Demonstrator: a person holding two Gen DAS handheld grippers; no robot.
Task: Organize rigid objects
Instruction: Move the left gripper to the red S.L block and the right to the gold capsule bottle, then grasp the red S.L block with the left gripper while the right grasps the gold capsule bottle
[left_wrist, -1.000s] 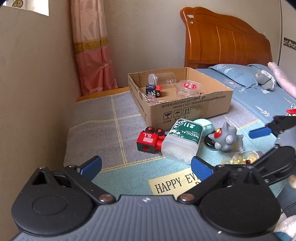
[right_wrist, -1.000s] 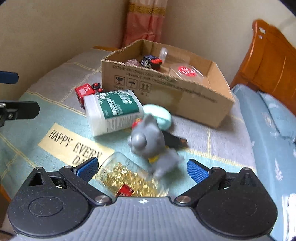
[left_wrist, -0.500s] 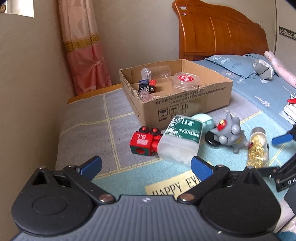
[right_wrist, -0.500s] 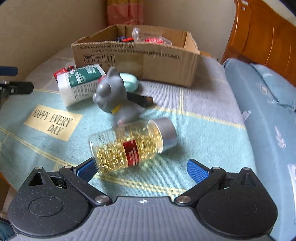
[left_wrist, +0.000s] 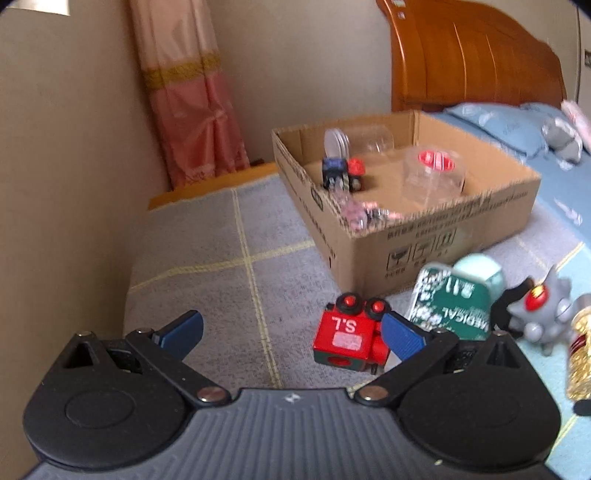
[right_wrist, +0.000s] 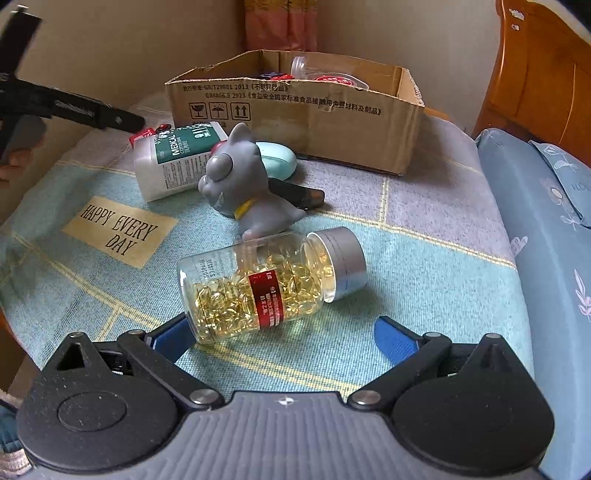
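Note:
On the bed mat lie a red toy block marked S.L (left_wrist: 345, 341), a white bottle with a green MEDICAL label (right_wrist: 177, 157), a grey cat figure (right_wrist: 242, 188), a mint case (right_wrist: 279, 160), a black flat object (right_wrist: 295, 192) and a clear bottle of golden capsules (right_wrist: 269, 288). My left gripper (left_wrist: 291, 332) is open and empty, its right fingertip beside the red block. My right gripper (right_wrist: 282, 334) is open and empty just short of the capsule bottle. A cardboard box (left_wrist: 406, 236) behind holds clear jars (left_wrist: 432, 177) and small toys.
A beige wall (left_wrist: 55, 184) and pink curtain (left_wrist: 188, 96) stand on the left. A wooden headboard (left_wrist: 472, 62) and blue pillow (right_wrist: 535, 206) are on the right. The left gripper's arm (right_wrist: 70, 109) reaches in at the right wrist view's upper left.
My left gripper has moved forward and down toward the red block. My right gripper has drawn back and turned, bringing the capsule bottle ahead of its fingers. Both stay open.

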